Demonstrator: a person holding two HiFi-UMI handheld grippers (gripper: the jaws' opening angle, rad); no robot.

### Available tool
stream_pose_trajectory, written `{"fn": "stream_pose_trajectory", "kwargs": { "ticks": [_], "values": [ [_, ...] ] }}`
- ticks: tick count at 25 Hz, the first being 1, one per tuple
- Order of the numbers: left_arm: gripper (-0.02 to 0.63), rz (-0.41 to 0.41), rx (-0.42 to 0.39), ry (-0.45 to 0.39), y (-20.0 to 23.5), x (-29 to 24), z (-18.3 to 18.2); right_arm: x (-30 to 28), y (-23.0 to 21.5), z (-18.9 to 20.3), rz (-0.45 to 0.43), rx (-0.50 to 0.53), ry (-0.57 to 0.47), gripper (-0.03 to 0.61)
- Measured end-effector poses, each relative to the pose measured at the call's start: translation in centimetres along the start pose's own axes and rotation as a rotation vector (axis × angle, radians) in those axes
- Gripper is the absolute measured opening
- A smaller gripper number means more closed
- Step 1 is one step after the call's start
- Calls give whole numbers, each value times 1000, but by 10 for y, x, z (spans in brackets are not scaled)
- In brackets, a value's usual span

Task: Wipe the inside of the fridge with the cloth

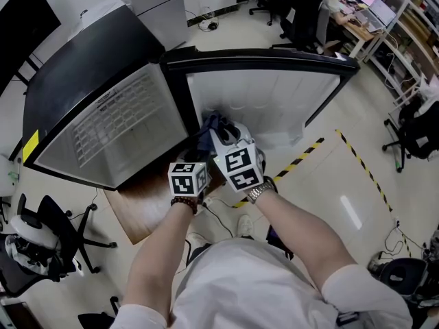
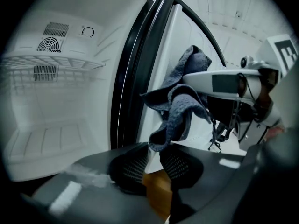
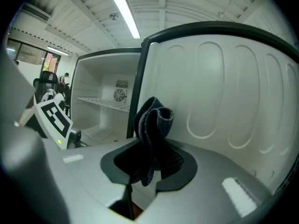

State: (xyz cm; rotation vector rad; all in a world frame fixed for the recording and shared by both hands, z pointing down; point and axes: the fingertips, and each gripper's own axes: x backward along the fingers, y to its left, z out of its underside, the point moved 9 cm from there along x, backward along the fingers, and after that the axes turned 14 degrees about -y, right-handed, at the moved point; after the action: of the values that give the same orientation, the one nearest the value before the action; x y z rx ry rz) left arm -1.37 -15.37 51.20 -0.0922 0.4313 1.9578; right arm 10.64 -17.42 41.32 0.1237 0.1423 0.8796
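A grey-blue cloth (image 1: pixel 212 125) is bunched between my two grippers in front of the open fridge (image 1: pixel 116 125), near the hinge side of its white door (image 1: pixel 274 101). My right gripper (image 3: pixel 148 164) is shut on the cloth (image 3: pixel 152 120), whose folds stand up out of the jaws. In the left gripper view the cloth (image 2: pixel 180 106) hangs from the white right gripper (image 2: pixel 191 84), and its lower end sits pinched at the tips of my left gripper (image 2: pixel 155 155). The two marker cubes (image 1: pixel 188 178) lie side by side in the head view. The fridge interior (image 2: pixel 51 101) is bare white with one wire shelf.
A black door frame (image 2: pixel 133 78) separates the fridge cavity from the door liner (image 3: pixel 224 97). Yellow-black floor tape (image 1: pixel 302 157) runs right of the door. A wooden board (image 1: pixel 147 208) lies under the fridge. An office chair (image 1: pixel 41 238) stands at the left and desks (image 1: pixel 357 5) at the far right.
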Motion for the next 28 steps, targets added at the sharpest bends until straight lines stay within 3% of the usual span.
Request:
{"fn": "stream_pose_trajectory", "kwargs": {
  "ticks": [28],
  "values": [
    [83, -28, -6, 2, -2, -3, 1, 106, -140, 40, 352, -10, 59, 84]
  ]
}}
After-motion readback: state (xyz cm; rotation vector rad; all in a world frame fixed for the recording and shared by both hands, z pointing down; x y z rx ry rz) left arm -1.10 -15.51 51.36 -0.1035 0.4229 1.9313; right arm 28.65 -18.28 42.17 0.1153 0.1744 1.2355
